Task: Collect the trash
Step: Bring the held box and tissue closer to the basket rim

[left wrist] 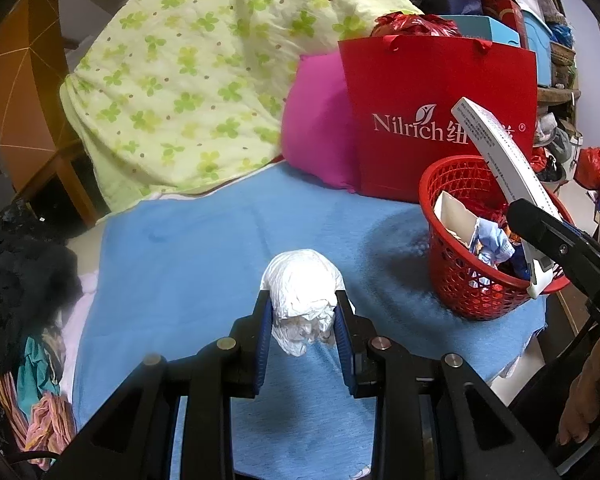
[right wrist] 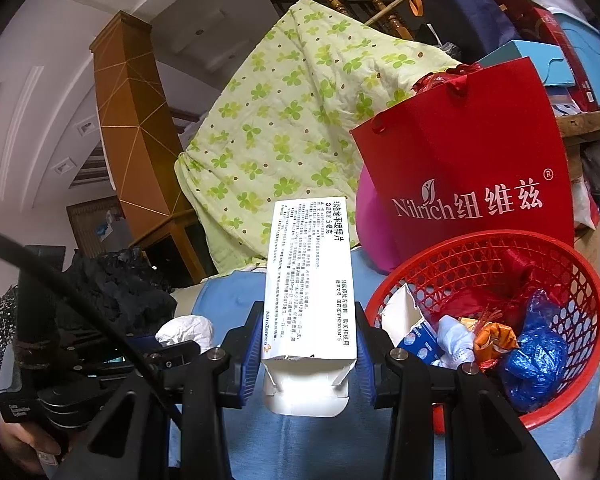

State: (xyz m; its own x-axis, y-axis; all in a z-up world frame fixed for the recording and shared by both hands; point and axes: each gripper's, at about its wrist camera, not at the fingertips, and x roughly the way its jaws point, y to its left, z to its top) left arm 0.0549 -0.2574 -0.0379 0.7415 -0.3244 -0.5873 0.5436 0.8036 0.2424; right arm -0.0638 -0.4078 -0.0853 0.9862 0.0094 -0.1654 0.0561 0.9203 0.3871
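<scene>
Bedding dominates the scene: a pale yellow quilt printed with green clover leaves (left wrist: 188, 92) is heaped at the back, and a light blue terry towel (left wrist: 204, 240) lies spread flat in front of it as the working surface. Behind the towel stands a red paper gift bag with white lettering and cord handles (left wrist: 440, 120), upright, with a magenta cushion (left wrist: 316, 128) pressed against its left side. Just in front of the bag, on the right part of the towel, sits a round red plastic mesh basket (right wrist: 500, 256); it already contains a crumpled blue plastic bag (right wrist: 536, 356), a torn white carton piece, orange wrapping and a pale blue scrap. A flattened white cardboard medicine box with black printed text (right wrist: 310, 280) is clamped between the blue pads of the right gripper (right wrist: 308, 344); its torn open end faces the camera, and it stands just left of the basket in the right wrist view, while the left wrist view shows it leaning over the basket rim. The left gripper (left wrist: 302, 316) is closed on a crumpled white paper wad (left wrist: 304, 296), held just above the towel, well left of the basket. A hand (left wrist: 588, 396) shows at the right edge of the left wrist view.
</scene>
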